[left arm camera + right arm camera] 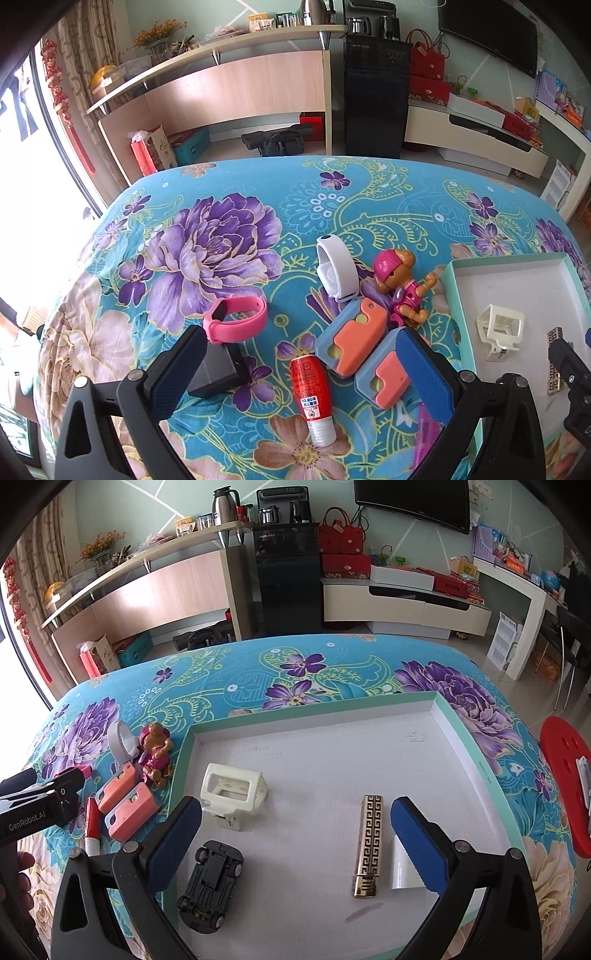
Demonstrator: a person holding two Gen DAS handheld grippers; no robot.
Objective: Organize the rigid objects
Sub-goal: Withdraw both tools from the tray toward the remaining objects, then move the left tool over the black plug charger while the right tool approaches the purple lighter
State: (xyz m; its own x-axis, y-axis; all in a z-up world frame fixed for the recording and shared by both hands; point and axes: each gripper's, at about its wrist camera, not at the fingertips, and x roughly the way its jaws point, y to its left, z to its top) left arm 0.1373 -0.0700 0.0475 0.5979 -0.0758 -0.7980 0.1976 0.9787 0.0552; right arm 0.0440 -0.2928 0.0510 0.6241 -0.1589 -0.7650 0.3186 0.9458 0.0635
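Toys lie at twelve o'clock of the spread, empty left gripper (295,373): red tube (312,391), two blue-orange blocks (349,341). Right gripper (295,834), also spread and empty, hovers over the tray (369,746) holding gold lighter (369,843), toy car (210,884).

A dark box (218,373) sits partly hidden behind the left tongs (299,373).

"GenRobot.AI" on the left gripper (40,812) body; red bottle (310,387) label unreadable.
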